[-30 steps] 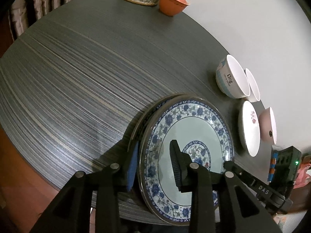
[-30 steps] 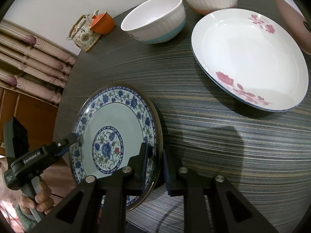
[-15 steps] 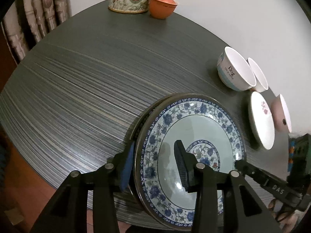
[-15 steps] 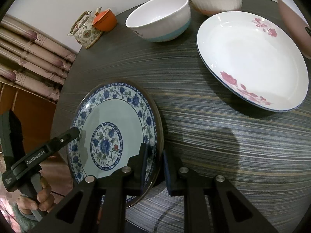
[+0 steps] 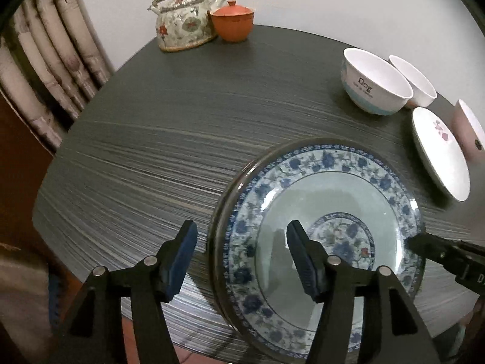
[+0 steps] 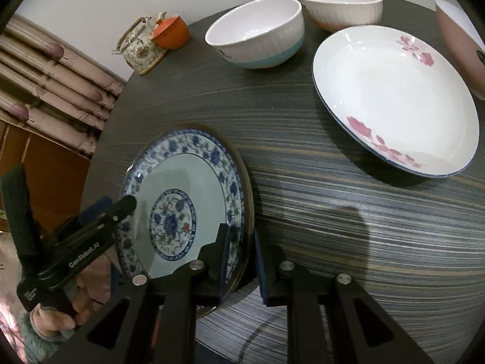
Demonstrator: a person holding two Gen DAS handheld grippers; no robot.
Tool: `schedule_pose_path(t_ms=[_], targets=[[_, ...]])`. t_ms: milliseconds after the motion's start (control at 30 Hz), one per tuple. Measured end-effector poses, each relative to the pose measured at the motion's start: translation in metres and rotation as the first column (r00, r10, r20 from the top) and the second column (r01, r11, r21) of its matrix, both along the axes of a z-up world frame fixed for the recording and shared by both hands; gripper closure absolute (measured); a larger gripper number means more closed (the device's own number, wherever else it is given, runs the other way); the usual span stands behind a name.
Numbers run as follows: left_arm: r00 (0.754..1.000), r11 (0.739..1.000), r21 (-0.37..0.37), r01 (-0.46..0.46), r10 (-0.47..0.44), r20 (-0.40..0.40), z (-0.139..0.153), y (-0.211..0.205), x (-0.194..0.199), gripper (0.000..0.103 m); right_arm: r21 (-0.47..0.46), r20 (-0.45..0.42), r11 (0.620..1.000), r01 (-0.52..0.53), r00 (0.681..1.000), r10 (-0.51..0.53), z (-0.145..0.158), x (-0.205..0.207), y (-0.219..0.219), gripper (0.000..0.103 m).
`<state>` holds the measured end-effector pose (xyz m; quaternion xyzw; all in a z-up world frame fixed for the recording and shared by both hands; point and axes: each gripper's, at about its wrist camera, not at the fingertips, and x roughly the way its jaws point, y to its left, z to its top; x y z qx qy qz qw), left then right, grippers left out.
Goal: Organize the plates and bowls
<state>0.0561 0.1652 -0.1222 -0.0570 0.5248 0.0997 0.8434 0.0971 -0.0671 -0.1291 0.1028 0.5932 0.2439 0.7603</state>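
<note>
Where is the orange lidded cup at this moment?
The orange lidded cup stands at the far edge of the table, close beside the floral teapot; the right wrist view shows the same pair at upper left, near the curtain.

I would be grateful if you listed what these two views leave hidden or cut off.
- Left view: the pink bowl is cut by the image edge; the second white bowl is partly behind the white bowl with dark lettering.
- Right view: the blue floral plate has its near rim hidden behind the right gripper.

blue-floral plate (image 5: 327, 200) tilted, white bowls (image 5: 376, 82) upright
</note>
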Motion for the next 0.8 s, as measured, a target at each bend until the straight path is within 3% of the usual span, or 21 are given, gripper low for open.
schedule_pose_path(t_ms=[333,533,800], targets=[[0.995,0.998,-0.022,-0.056,0.057,0.078,0.017,0.013,-0.002,0.044,0.017,0.089,0.999,0.04,0.995,-0.041,0.019,-0.007,-0.049,0.085],[0.985,0.995,0.031,-0.091,0.085,0.149,0.034,0.01,-0.008,0.044,0.018,0.135,0.991,0.134,0.982,-0.135,0.027,-0.005,-0.107,0.085],[0.981,0.999,0.033,-0.04,0.033,0.193,0.053,-0.024,-0.003,0.044,0.019,0.151,0.963,0.267,0.952,-0.267,0.022,0.01,-0.168,0.085]])
